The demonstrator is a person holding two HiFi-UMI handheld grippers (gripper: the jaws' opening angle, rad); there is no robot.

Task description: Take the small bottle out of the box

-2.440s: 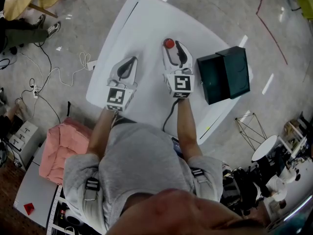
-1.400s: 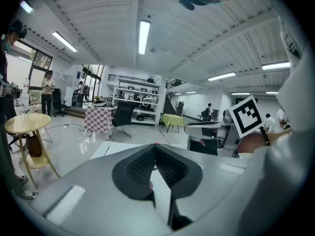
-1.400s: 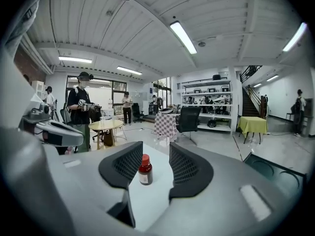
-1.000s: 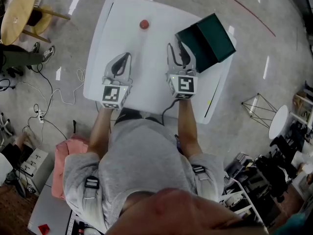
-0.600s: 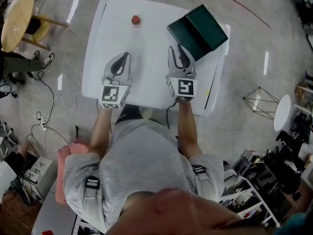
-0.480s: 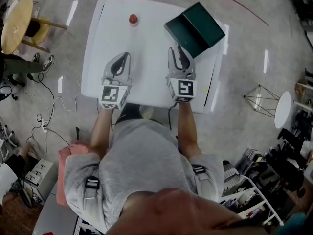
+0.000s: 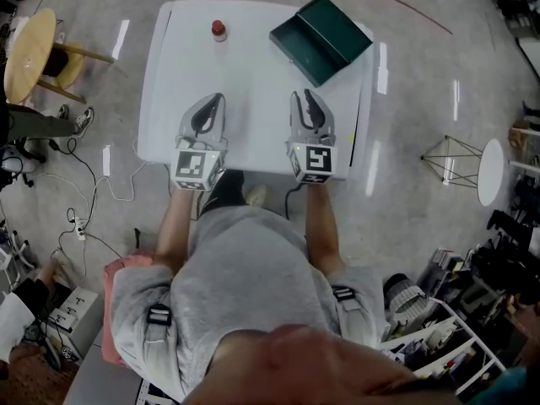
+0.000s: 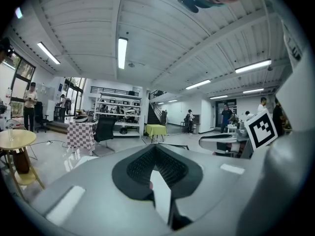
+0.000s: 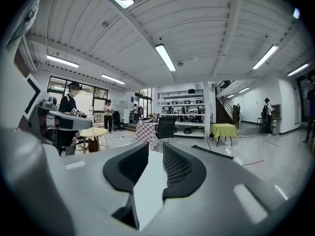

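You had the bottle [image 7: 218, 29] on the table [image 7: 253, 78] at 9 o'clock of the box [image 7: 321, 28], well apart; your left gripper [image 7: 211, 101] was closed, empty, your right gripper [image 7: 305, 96] had just been closing, jaws slightly apart on nothing.

The small bottle [image 7: 218, 29] stands on the table [image 7: 253, 83], well left of the box [image 7: 321, 39].

Bright ceiling strip lights [image 8: 122, 53] glare off the floor [image 7: 456, 99]; fisheye edges bend and darken.
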